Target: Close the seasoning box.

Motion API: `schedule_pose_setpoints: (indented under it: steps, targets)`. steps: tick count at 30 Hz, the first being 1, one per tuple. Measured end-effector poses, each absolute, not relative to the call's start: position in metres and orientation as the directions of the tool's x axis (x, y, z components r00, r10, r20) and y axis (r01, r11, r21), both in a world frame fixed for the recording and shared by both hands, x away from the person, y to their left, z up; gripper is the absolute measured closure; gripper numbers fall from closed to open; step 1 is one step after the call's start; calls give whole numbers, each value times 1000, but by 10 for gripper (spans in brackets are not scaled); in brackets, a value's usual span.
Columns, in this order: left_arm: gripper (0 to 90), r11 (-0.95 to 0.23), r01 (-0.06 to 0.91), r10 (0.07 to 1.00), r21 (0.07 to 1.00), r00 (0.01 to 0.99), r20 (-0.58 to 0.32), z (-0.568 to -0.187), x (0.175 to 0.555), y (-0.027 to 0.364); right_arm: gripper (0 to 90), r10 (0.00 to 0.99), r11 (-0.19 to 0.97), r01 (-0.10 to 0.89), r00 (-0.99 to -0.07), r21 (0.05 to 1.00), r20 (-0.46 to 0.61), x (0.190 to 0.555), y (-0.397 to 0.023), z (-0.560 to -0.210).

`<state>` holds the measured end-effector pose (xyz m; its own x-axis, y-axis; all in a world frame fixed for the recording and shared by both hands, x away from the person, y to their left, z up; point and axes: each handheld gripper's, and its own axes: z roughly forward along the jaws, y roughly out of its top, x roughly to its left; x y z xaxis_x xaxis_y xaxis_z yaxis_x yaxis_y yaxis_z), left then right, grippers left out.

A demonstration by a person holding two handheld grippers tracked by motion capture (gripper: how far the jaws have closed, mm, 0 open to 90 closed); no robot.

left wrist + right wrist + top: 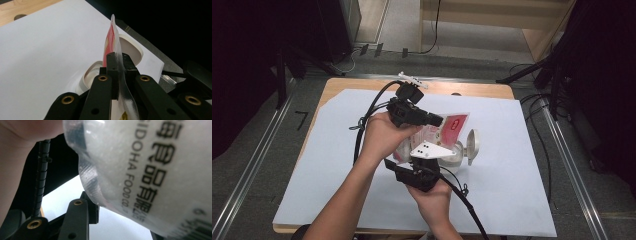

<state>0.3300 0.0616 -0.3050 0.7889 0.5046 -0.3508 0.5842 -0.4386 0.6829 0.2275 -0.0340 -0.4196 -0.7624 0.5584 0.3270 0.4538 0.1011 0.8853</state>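
Left gripper view: left gripper pinches red-white clear pouch; right gripper's grip unclear.

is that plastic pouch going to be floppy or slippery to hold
Probably floppy: the pouch is thin film that bends where the left gripper pinches its edge. Likely slippery too, since its glossy plastic shines. The white grains inside would probably make it sag.
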Motion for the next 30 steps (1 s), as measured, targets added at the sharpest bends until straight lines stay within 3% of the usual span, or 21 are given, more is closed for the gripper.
schedule_pose_setpoints:
  steps: [16,30]
  targets:
    - [877,-454,596,494,663,787,-369,-302,331,58,634,553,55,460,-753,886,357,223,-34,-417]
    - [872,-445,591,496,673,788,-364,-300,324,66,634,562,84,428,-766,900,312,217,-28,-416]
